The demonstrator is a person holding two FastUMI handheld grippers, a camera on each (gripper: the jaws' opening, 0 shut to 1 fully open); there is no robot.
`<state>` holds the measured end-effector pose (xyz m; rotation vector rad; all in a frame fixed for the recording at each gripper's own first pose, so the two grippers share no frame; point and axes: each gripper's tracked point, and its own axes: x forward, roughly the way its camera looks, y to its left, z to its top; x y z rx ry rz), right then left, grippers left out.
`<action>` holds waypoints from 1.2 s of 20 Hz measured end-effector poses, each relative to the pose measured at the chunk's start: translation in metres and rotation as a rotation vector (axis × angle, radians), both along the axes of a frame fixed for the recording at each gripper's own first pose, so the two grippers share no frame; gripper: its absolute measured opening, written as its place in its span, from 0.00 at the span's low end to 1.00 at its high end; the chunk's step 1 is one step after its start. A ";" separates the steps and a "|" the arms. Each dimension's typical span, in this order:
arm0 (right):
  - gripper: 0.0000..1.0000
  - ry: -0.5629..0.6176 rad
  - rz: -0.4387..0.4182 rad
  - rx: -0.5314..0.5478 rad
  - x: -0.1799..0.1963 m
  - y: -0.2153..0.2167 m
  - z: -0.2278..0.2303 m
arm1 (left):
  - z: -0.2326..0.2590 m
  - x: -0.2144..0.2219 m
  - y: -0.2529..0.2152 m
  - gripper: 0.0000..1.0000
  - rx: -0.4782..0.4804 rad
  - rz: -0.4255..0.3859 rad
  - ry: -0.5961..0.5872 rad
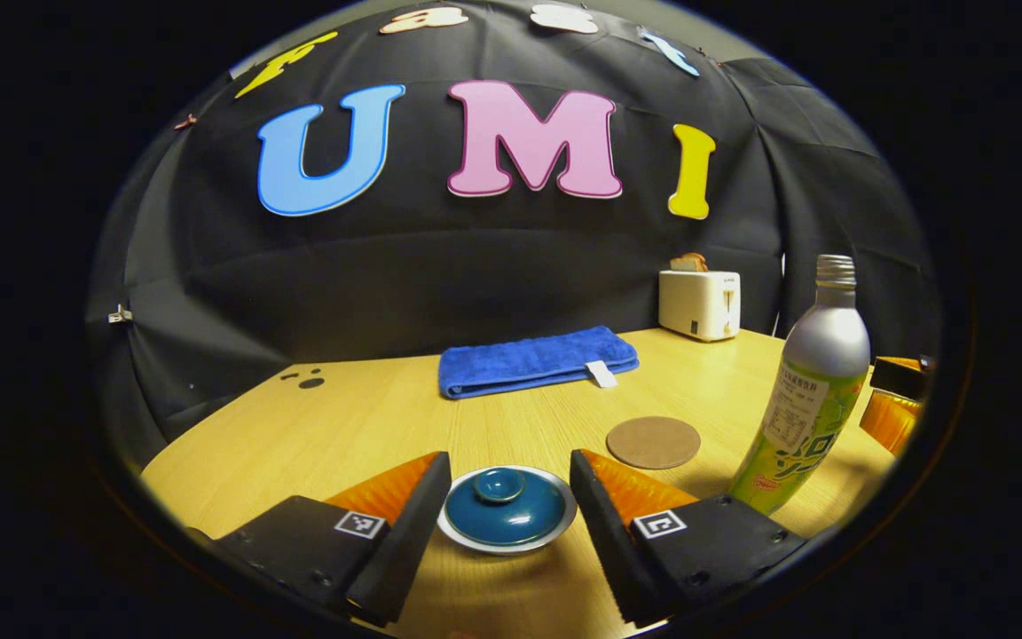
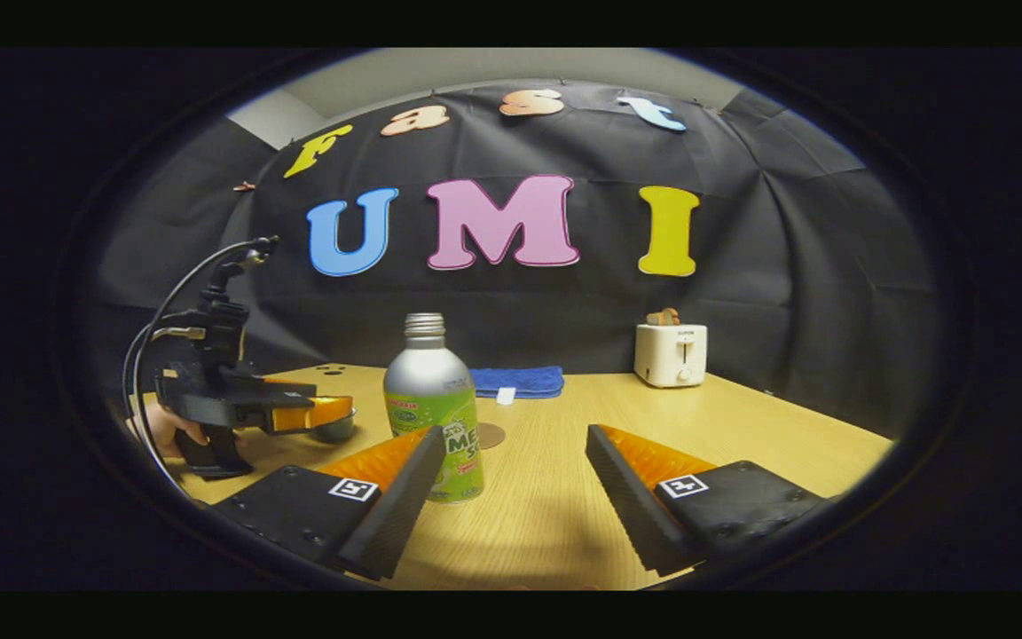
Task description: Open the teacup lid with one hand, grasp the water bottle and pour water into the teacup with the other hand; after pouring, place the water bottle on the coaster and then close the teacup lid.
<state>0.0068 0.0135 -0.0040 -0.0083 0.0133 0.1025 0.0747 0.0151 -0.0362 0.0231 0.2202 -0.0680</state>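
Tongs [image 1: 511, 524] around lid [image 1: 505, 508], unclamped

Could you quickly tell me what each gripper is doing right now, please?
Left gripper: open, fingers on either side of the teacup lid, not gripping it.
Right gripper: open, holding nothing, near the water bottle.

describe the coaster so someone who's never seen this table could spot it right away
On the wooden table, look in front of the folded blue towel, left of the water bottle. The coaster is the flat brown disc there, the only round thing lying flush on the wood.
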 end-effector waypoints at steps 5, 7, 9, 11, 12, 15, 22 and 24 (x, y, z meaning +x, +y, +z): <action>0.99 0.000 0.015 0.000 0.000 0.002 0.000 | -0.001 0.010 0.004 0.66 0.031 0.021 0.015; 0.99 0.000 0.025 0.000 -0.001 0.003 -0.001 | -0.003 0.012 0.003 0.57 0.046 0.027 0.023; 0.98 0.000 0.037 0.001 -0.002 0.006 -0.001 | -0.001 0.012 0.006 0.49 0.051 0.040 0.019; 0.99 0.001 0.053 0.002 -0.004 0.009 -0.002 | 0.000 0.012 0.009 0.35 0.045 0.054 0.013; 0.99 0.002 0.062 0.002 -0.004 0.010 -0.001 | 0.001 0.012 0.008 0.34 0.041 0.054 0.008; 0.98 0.003 0.100 0.003 -0.009 0.019 -0.002 | 0.008 0.010 0.008 0.31 0.023 0.046 -0.027; 0.98 0.017 0.136 -0.010 -0.018 0.052 -0.006 | 0.028 -0.009 0.016 0.31 -0.068 0.027 -0.181; 0.98 0.029 0.120 -0.018 -0.007 0.056 -0.008 | 0.034 -0.012 0.019 0.31 -0.064 0.009 -0.217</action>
